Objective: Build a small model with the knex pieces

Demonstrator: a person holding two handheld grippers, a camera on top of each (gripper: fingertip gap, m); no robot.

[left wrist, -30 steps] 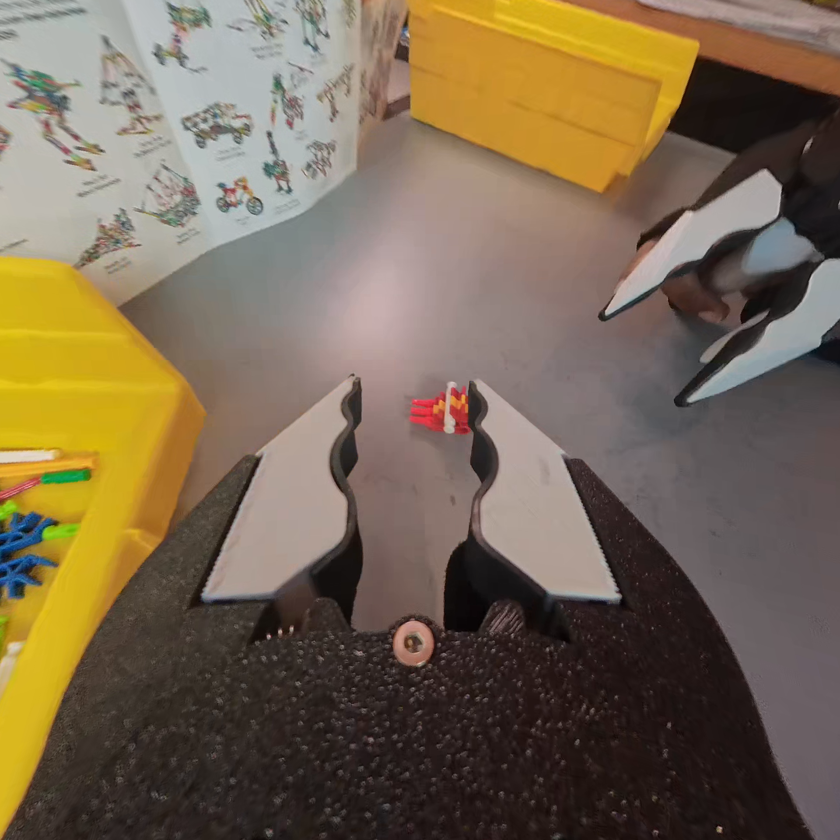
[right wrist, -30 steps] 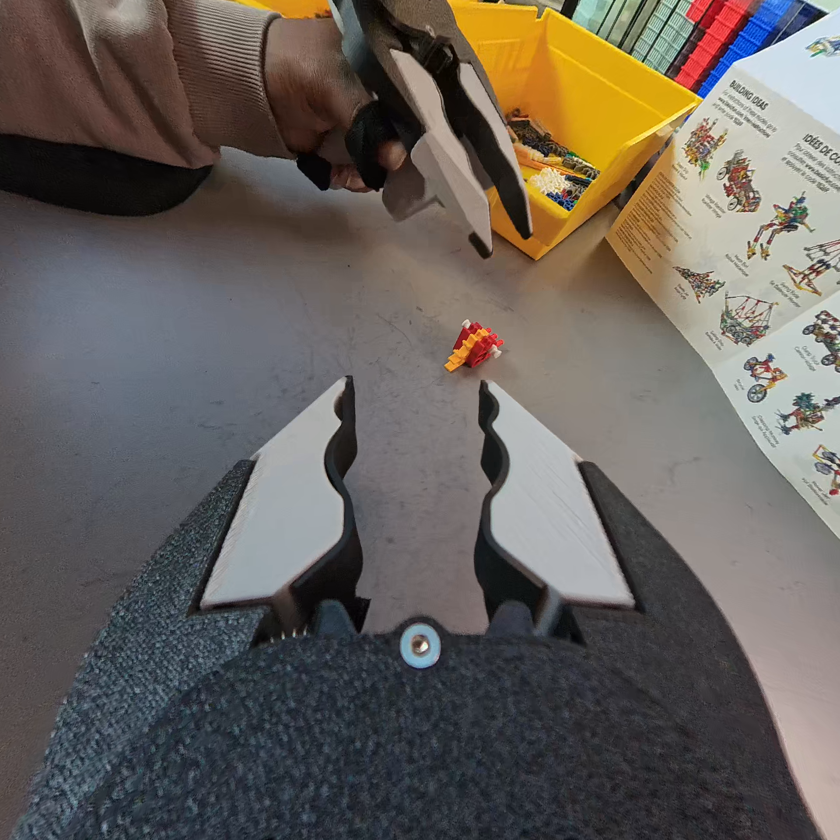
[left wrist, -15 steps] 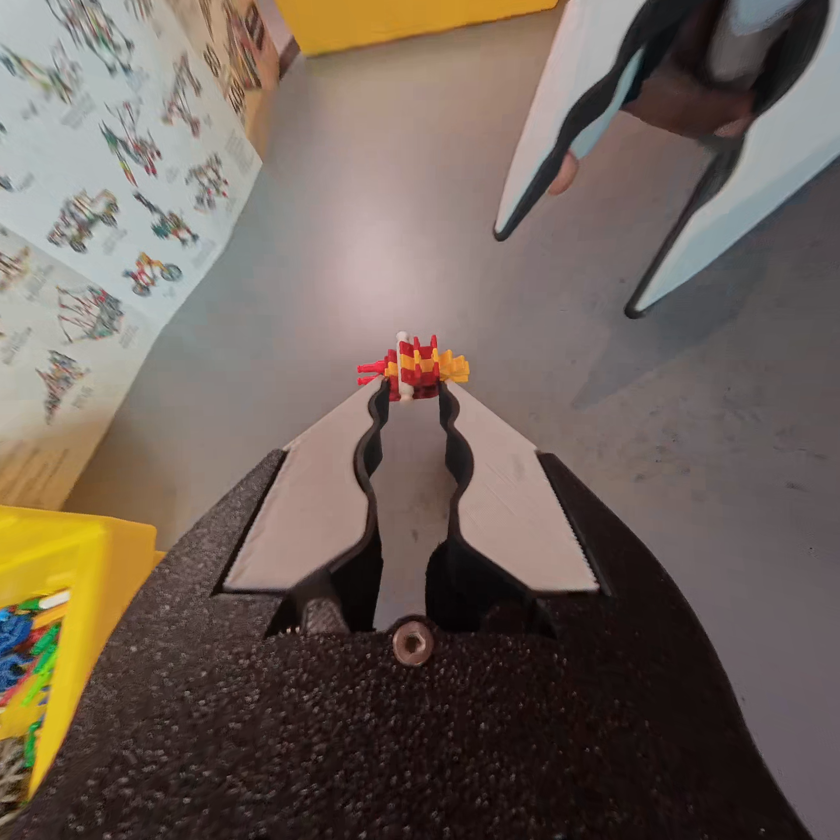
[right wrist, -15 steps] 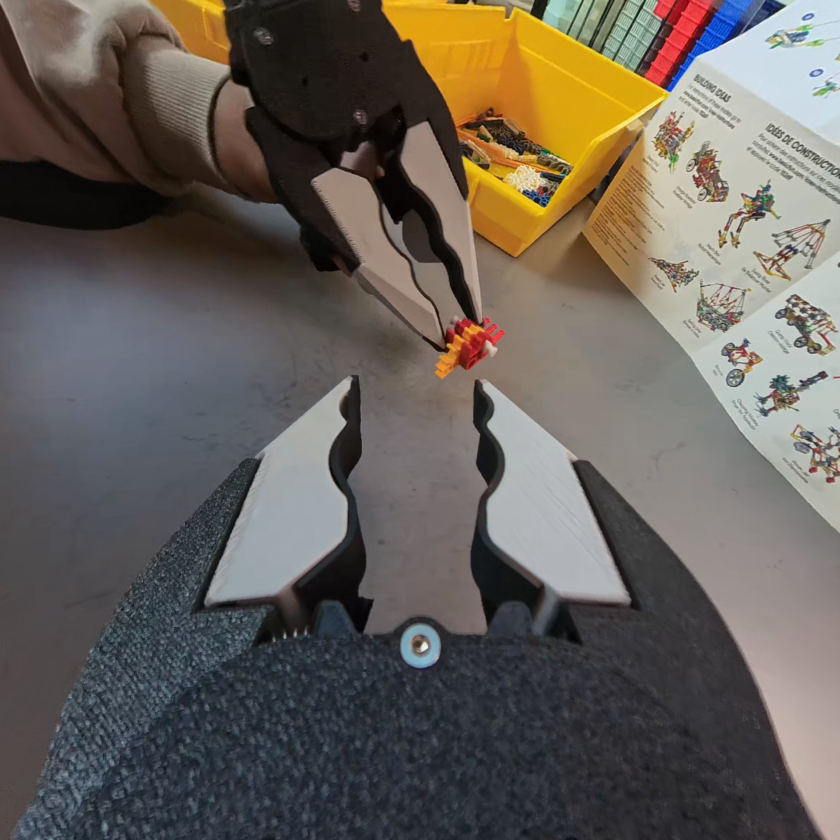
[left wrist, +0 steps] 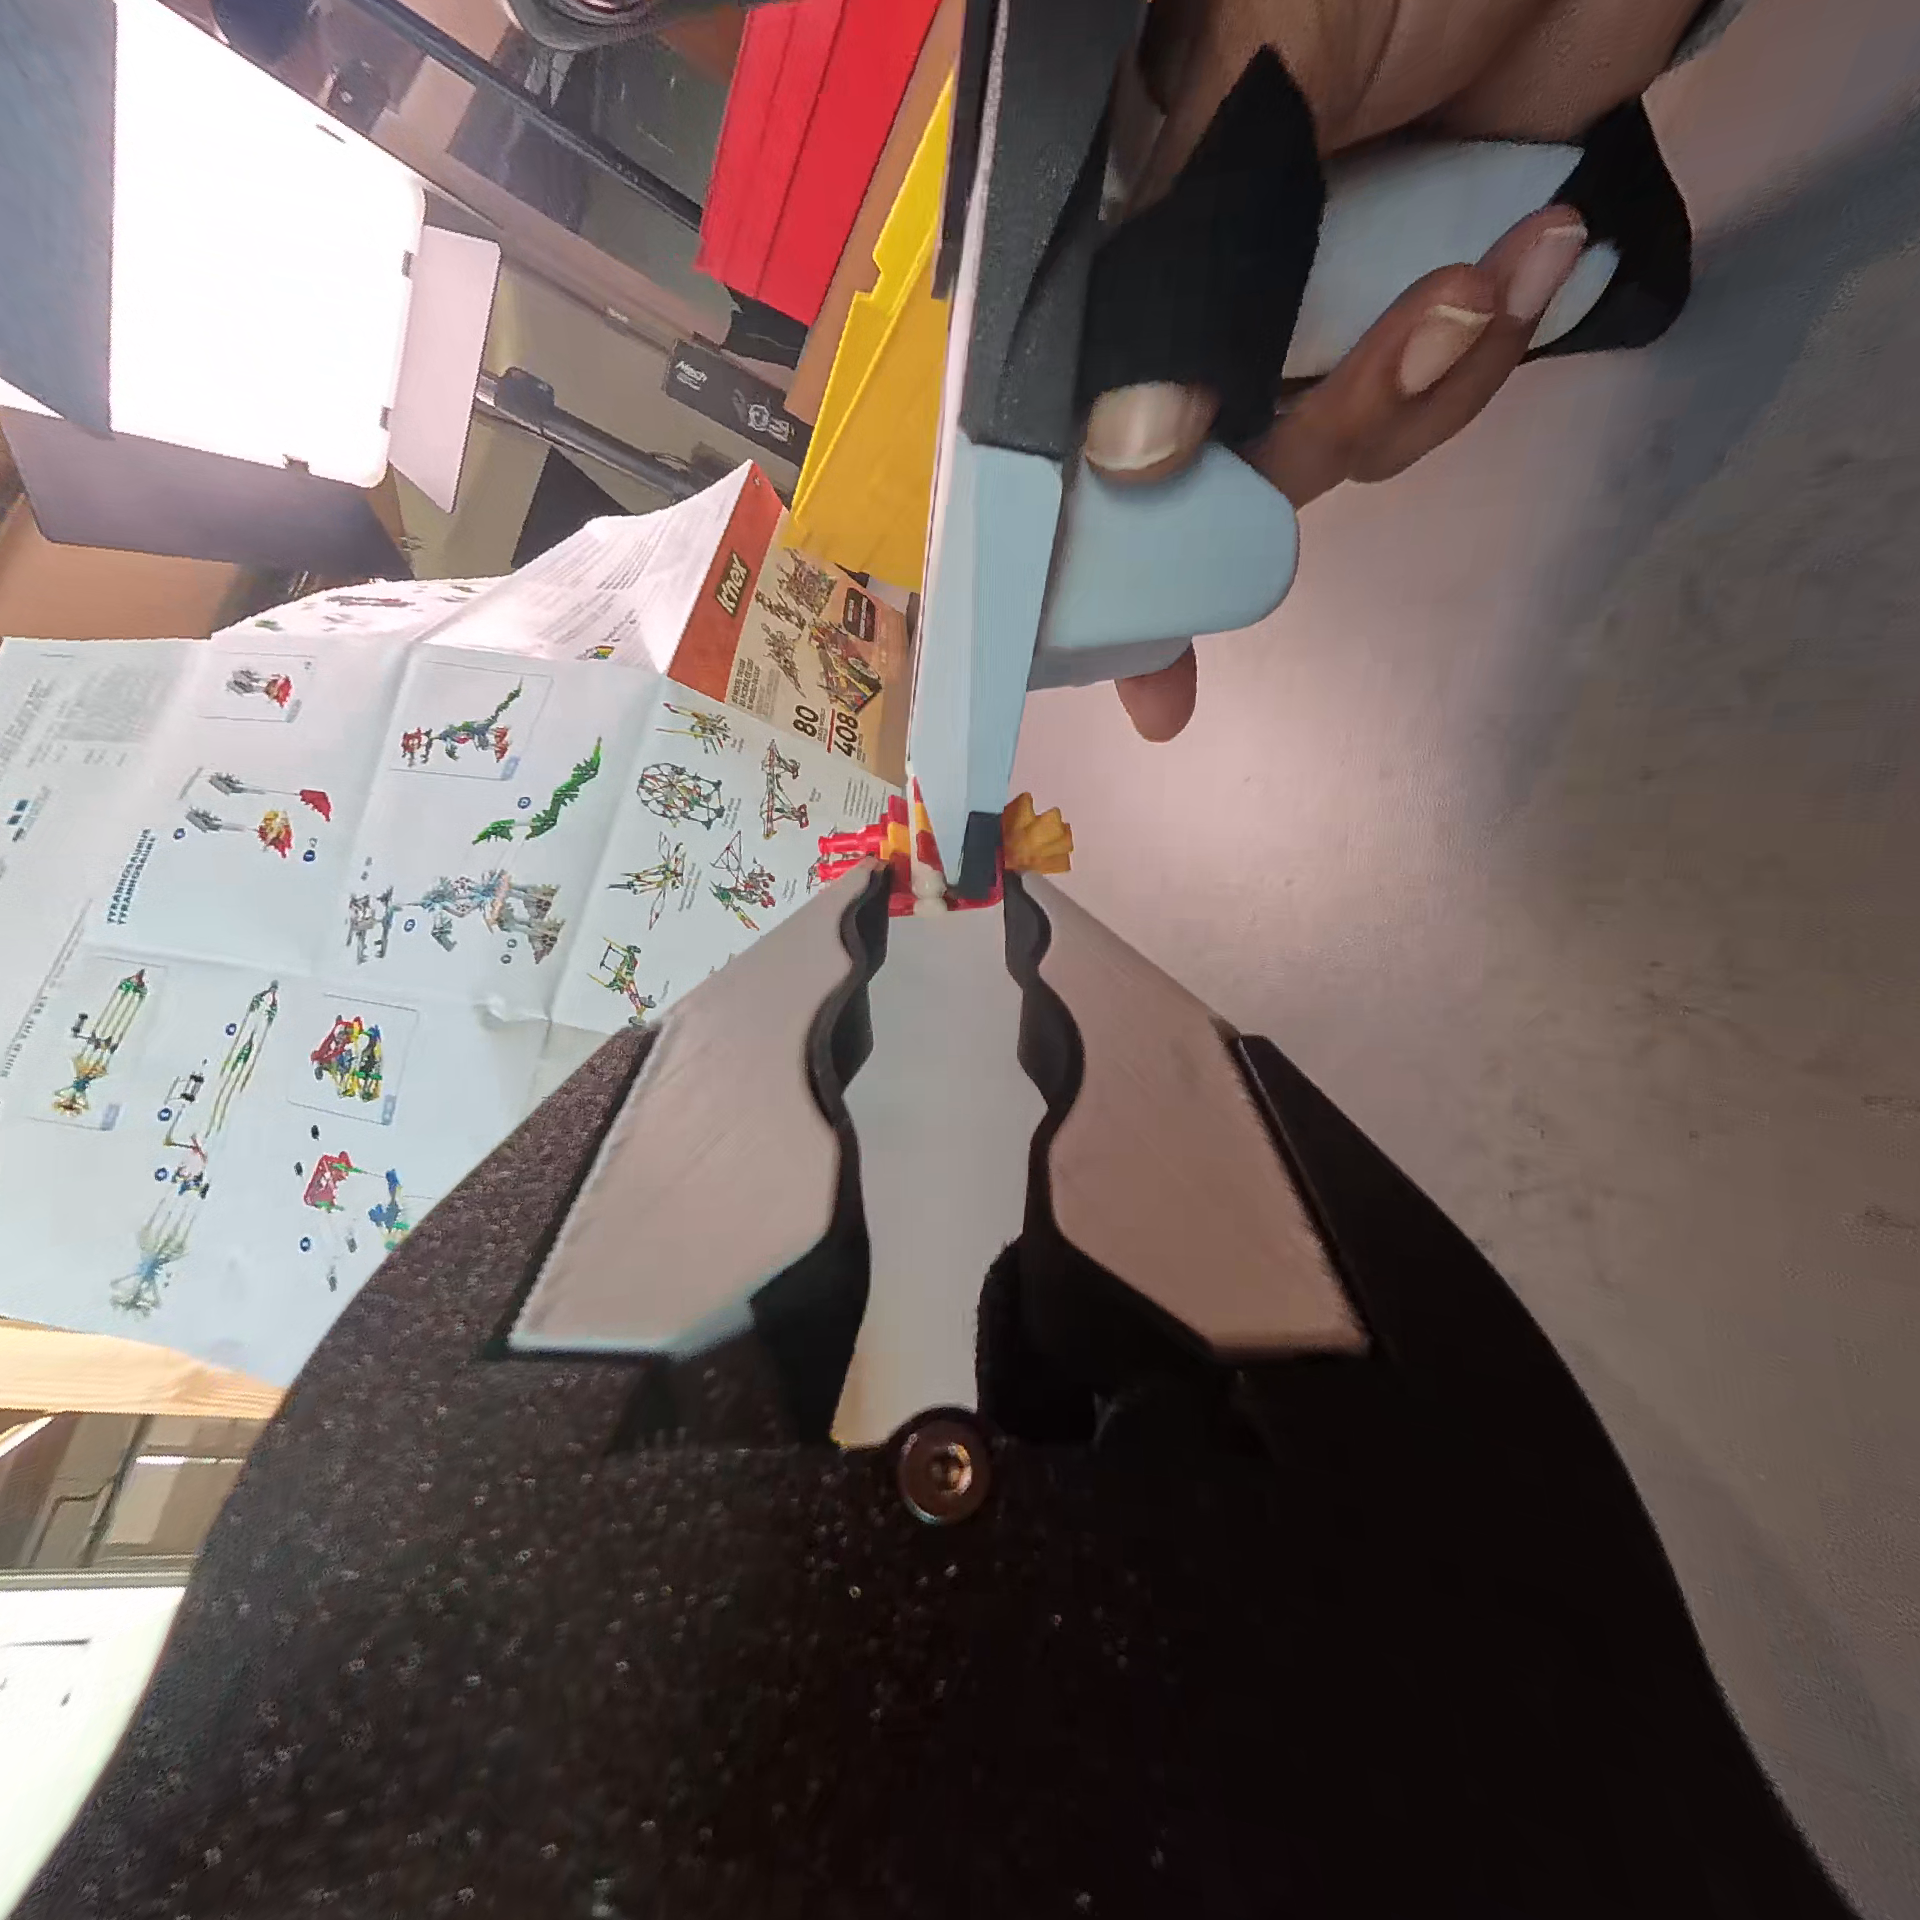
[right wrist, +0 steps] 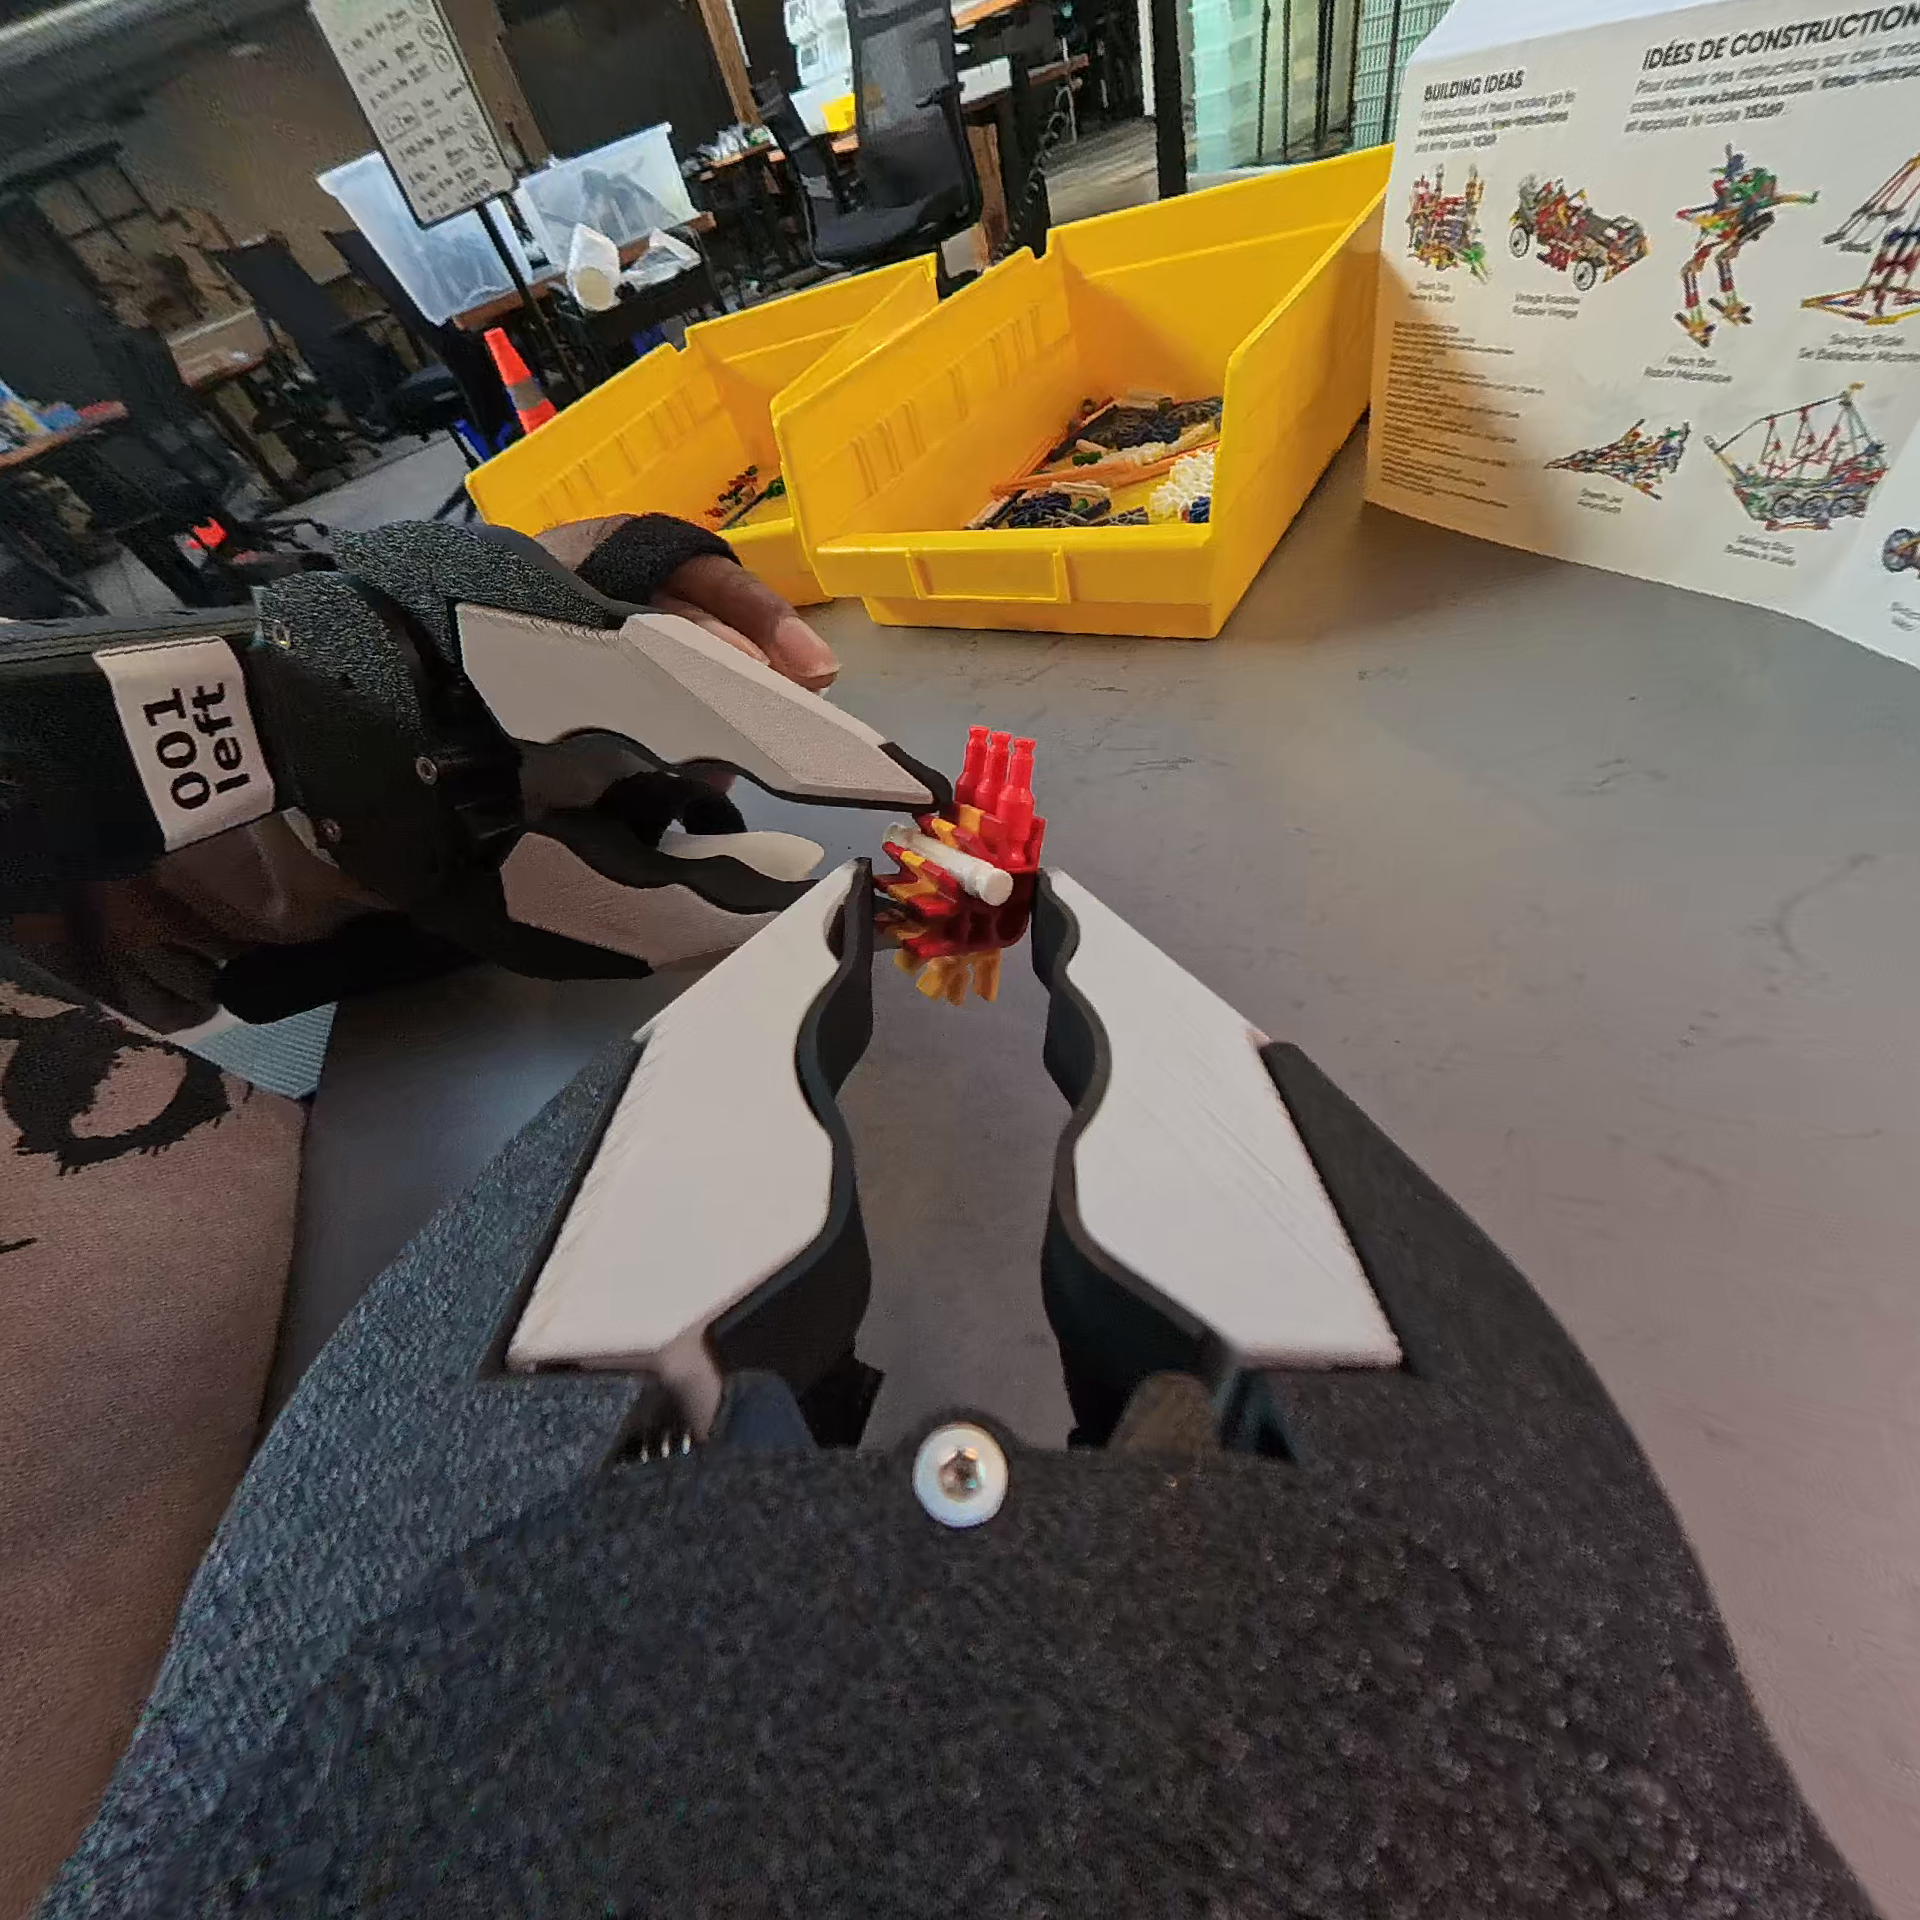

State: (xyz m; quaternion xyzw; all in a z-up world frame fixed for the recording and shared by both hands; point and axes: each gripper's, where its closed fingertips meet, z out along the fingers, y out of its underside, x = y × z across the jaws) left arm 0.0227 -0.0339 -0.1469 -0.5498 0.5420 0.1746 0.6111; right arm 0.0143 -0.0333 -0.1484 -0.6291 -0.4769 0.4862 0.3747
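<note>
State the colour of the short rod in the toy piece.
White rod; clearest in the right wrist view.

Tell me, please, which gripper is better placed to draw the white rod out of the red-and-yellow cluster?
Right, probably: the free end of the white rod points toward the right gripper, whose fingers flank it, while the left gripper clamps the cluster from above and below, steadying it.

Left wrist view: rolled sideways, looking along its fingers, close on the toy cluster (left wrist: 940,857), instruction sheet (left wrist: 343,914) behind. Right wrist view: upright, low over the grey table (right wrist: 1507,883), facing the yellow bins (right wrist: 1049,416). Both share the cluster and each other's gripper.
</note>
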